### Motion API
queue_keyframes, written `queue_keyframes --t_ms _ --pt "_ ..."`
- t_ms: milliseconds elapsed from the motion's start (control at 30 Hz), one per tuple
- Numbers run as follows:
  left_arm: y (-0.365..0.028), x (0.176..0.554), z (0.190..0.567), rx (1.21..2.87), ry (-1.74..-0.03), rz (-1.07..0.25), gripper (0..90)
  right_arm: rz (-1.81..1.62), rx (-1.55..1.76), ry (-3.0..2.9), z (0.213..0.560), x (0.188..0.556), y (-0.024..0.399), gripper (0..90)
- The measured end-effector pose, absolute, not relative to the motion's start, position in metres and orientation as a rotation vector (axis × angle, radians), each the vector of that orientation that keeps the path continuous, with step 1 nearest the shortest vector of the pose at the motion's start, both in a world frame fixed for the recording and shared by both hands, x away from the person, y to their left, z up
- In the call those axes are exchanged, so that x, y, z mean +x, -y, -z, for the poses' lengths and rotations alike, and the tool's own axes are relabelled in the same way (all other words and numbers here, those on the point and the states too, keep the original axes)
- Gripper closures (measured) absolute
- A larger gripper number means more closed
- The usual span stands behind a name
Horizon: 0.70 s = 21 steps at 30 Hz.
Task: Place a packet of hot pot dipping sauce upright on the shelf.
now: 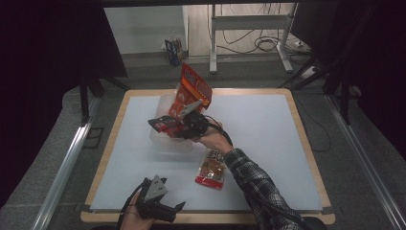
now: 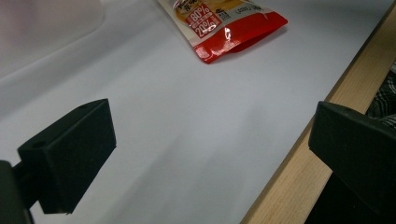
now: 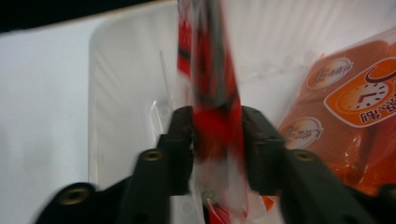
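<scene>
My right gripper (image 1: 165, 125) hangs over a clear plastic bin (image 1: 162, 142) at the table's middle. A thin red packet (image 3: 212, 93) stands blurred between its jaws (image 3: 217, 135), which sit close on either side without clearly pressing it. A tall orange snack bag (image 1: 191, 88) leans upright in the bin, also seen as the orange bag (image 3: 345, 121) to the right of the jaws. A red and yellow pouch (image 1: 212, 170) lies flat on the white mat. My left gripper (image 1: 176, 195) rests near the front edge, open and empty, with the pouch (image 2: 229, 23) ahead of it.
The white mat (image 1: 268, 143) covers a wooden table (image 1: 306, 143) whose wooden rim (image 2: 299, 172) runs beside my left gripper (image 2: 212, 135). The clear bin's wall (image 3: 126, 84) rises just behind the right jaws. A desk frame and cables stand beyond the table.
</scene>
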State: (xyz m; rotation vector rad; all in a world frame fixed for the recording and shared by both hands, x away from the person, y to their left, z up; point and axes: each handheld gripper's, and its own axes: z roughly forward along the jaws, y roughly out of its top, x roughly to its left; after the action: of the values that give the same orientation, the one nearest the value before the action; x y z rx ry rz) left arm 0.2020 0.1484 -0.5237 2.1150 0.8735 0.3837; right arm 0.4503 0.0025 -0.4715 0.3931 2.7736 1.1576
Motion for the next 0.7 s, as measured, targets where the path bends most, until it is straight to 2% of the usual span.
queue_keyframes --t_ms 67,333,567,700 --pt "-0.148 0.202 0.524 2.116 -0.872 -0.384 0.8 -1.123 0.392 -2.776 0.468 0.450 -0.005 53.4" --pt "-0.148 0.202 0.524 2.115 -0.872 -0.384 0.9 -1.093 0.370 -2.775 0.443 0.453 -0.013 49.9" --pt "-0.148 0.202 0.524 2.116 -0.872 -0.382 0.9 -1.005 0.372 -2.839 0.425 0.456 -0.019 62.9" --pt "-0.147 0.202 0.524 2.122 -0.867 -0.382 0.9 -0.887 0.372 -2.925 0.429 0.459 -0.023 64.3"
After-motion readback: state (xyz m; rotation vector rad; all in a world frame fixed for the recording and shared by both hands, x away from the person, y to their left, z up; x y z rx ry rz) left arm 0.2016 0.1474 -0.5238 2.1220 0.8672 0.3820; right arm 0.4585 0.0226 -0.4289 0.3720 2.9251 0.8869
